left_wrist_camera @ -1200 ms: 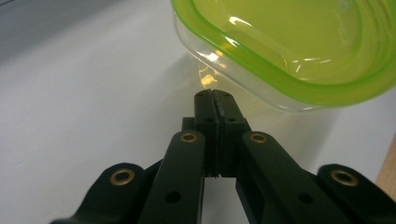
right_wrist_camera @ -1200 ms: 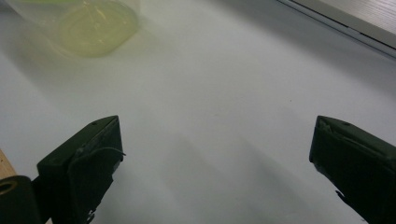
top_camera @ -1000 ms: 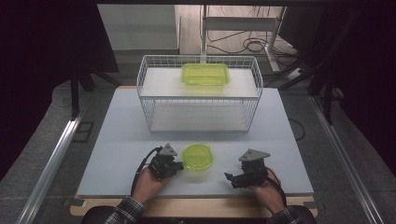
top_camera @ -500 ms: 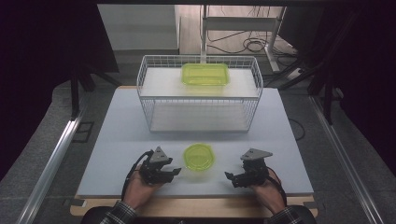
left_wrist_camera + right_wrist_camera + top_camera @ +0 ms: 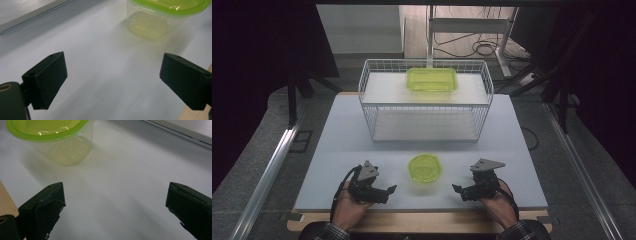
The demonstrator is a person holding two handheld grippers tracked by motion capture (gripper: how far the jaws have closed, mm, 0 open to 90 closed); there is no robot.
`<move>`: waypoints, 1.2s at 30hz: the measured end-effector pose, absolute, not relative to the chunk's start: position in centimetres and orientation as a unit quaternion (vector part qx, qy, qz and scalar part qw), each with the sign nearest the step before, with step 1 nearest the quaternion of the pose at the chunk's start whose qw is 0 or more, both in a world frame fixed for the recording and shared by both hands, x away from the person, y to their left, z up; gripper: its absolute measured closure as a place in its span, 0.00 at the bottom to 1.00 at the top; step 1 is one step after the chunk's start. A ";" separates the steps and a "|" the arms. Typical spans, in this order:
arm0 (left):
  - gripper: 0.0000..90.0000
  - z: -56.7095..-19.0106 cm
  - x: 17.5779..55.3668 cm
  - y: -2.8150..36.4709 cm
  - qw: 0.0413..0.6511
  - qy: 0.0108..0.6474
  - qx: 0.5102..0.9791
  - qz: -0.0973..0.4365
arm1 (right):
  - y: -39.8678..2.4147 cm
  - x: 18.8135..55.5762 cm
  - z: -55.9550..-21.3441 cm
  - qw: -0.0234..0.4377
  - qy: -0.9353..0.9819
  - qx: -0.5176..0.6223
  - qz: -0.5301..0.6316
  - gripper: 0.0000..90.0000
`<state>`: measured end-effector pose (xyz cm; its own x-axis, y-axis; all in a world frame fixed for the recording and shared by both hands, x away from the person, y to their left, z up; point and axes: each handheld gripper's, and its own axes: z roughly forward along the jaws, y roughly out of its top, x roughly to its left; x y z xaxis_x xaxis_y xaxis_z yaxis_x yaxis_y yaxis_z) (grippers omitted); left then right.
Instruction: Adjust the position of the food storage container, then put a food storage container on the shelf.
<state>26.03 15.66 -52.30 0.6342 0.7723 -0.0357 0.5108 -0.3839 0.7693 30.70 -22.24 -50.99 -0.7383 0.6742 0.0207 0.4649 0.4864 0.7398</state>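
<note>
A small round clear container with a green lid (image 5: 424, 167) stands on the white table near its front edge, between my two grippers. My left gripper (image 5: 390, 190) rests left of it, open, jaws wide apart with nothing between them. In the left gripper view the container (image 5: 160, 17) sits ahead at the upper right. My right gripper (image 5: 456, 190) rests right of it, also open and empty. Seen from the right gripper view, the container (image 5: 57, 142) stands at the upper left. A rectangular green-lidded container (image 5: 431, 79) lies on top of the white wire rack (image 5: 426, 102).
The wire rack stands at the middle back of the white table (image 5: 337, 145), with an open lower level under its shelf. A wooden strip (image 5: 422, 222) runs along the table's front edge. Dark floor, cables and table legs lie beyond the far side.
My left gripper has drawn back from the round container toward the front left and now lies lower. The right gripper has barely moved.
</note>
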 end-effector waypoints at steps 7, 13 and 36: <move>0.04 -52.5 25.4 16.3 0.399 0.396 0.810 0.167 | -22.2 30.9 -51.0 0.133 0.845 0.340 0.390 0.00; 0.04 -52.7 25.4 16.3 0.401 0.391 0.811 0.168 | -22.5 31.3 -50.6 0.109 0.834 0.354 0.409 0.00; 0.04 -53.1 25.4 15.6 0.378 0.370 0.829 0.181 | -20.4 35.0 -47.1 0.009 0.812 0.394 0.431 0.23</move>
